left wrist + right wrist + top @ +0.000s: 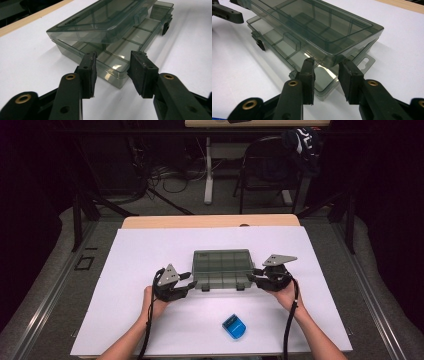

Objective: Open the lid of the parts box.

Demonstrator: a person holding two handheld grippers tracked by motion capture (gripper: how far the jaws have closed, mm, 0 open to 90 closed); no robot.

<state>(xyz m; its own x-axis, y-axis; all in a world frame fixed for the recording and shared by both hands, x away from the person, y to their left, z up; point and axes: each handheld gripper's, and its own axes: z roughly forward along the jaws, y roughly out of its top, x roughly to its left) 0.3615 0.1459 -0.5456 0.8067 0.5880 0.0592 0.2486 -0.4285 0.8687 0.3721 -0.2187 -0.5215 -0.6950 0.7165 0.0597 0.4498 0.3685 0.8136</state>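
Observation:
A smoky clear compartment box (220,262) lies in the middle of the white sheet, its lid (317,22) raised a little off the base (274,42). My right gripper (252,275) is at the box's right front corner. In the right gripper view its jaws (327,60) are shut on the lid's corner and hold it off the base. My left gripper (191,281) is at the left front corner. There its jaws (114,53) stand open on either side of the base's corner (117,77), under the lifted lid (100,20).
A small blue object (235,326) lies on the white sheet (125,320) near the front edge, between my forearms. The wooden table edge (210,221) runs behind the sheet. A chair (270,165) and cables stand on the floor beyond.

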